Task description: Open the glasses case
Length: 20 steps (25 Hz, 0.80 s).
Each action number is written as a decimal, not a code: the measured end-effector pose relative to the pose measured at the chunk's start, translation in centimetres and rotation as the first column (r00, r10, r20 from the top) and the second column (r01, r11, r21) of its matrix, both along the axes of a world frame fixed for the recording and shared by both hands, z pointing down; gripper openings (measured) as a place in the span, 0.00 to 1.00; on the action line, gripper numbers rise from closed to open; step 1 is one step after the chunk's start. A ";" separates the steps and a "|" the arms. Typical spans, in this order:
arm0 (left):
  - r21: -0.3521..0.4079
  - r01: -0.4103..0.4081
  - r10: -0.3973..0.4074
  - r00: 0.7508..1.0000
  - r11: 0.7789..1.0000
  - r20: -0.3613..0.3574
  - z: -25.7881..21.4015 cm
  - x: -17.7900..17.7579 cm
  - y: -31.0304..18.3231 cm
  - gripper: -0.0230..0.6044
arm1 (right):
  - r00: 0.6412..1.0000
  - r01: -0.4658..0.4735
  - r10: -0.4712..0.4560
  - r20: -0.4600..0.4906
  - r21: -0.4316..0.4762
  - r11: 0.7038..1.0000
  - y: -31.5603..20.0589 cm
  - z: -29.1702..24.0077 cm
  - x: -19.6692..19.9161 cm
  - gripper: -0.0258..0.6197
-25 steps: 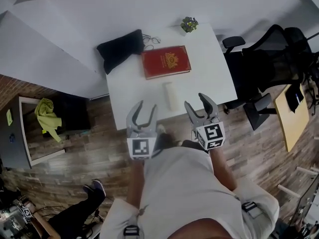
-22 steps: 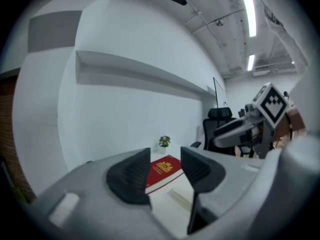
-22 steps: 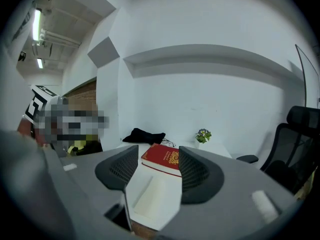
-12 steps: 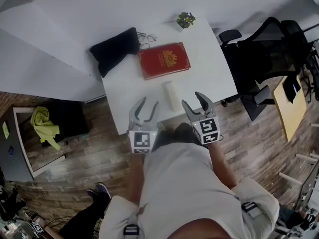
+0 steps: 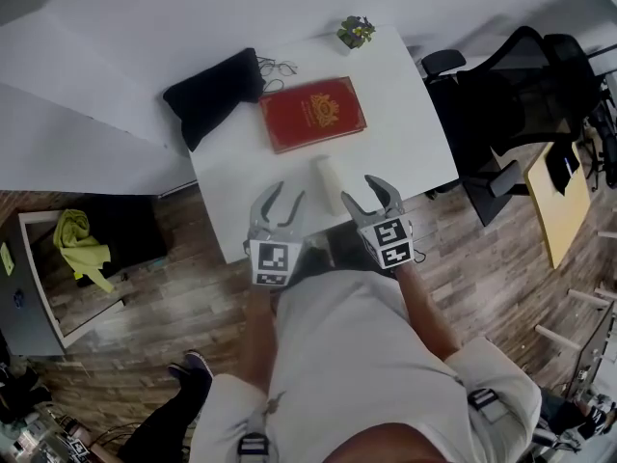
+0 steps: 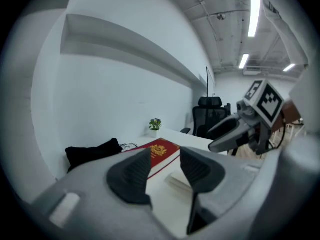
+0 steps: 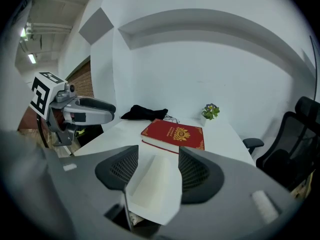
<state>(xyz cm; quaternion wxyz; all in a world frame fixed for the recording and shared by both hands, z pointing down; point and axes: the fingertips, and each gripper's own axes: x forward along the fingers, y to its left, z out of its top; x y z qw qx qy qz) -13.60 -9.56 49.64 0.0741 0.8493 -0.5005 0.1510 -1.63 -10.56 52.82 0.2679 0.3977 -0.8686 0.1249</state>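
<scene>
Grey plastic with dark ribbed pads, the left gripper and right gripper hover side by side at the near edge of a white rectangular table, each with its jaws moderately apart and gripping nothing. Just ahead, between the two, a closed white oblong glasses case lies flat on the table, lined up with the right gripper's gap. Farther back rest a red hardcover book with a gold crest, a soft black pouch with thin-framed spectacles beside it, and a small potted plant.
</scene>
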 end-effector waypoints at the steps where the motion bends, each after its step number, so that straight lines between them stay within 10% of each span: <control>1: -0.007 -0.004 0.004 1.000 1.000 0.003 0.4 0.1 -0.2 0.32 | 1.000 0.006 -0.006 -0.005 -0.012 1.000 -0.1 0.4 -0.2 0.43; 20: -0.172 -0.047 0.055 0.998 0.984 0.040 8.2 1.4 -3.6 0.31 | 0.999 0.038 -0.043 -0.026 -0.162 0.986 -2.5 7.1 -0.1 0.43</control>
